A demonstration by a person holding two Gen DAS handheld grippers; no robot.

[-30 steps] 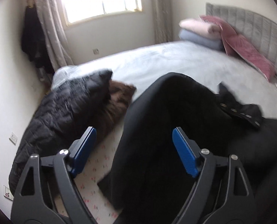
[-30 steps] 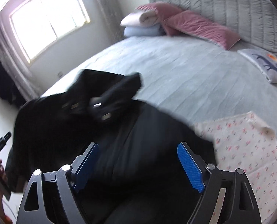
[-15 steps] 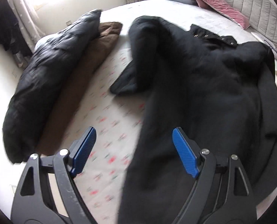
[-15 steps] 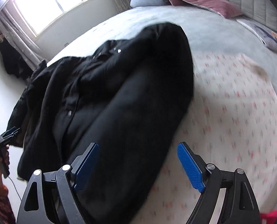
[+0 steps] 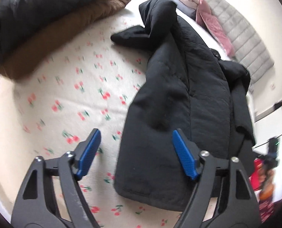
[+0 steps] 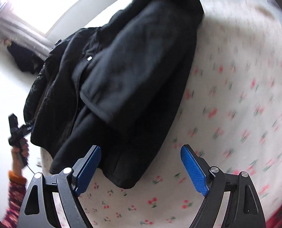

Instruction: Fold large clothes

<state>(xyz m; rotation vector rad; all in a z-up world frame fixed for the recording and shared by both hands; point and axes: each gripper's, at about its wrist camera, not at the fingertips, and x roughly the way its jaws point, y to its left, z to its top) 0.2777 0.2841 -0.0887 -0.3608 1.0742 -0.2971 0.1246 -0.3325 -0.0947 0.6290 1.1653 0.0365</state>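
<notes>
Both grippers' jaws gape empty above the black coat on the cherry-print blanket.

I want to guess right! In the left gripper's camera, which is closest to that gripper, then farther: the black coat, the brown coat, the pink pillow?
1. black coat, right under the left gripper
2. brown coat, upper left
3. pink pillow, far by the headboard

Daylight pours from the overexposed window, upper left. Motion blur smears the cherry-print blanket. Fisheye edges curve and darken.
</notes>
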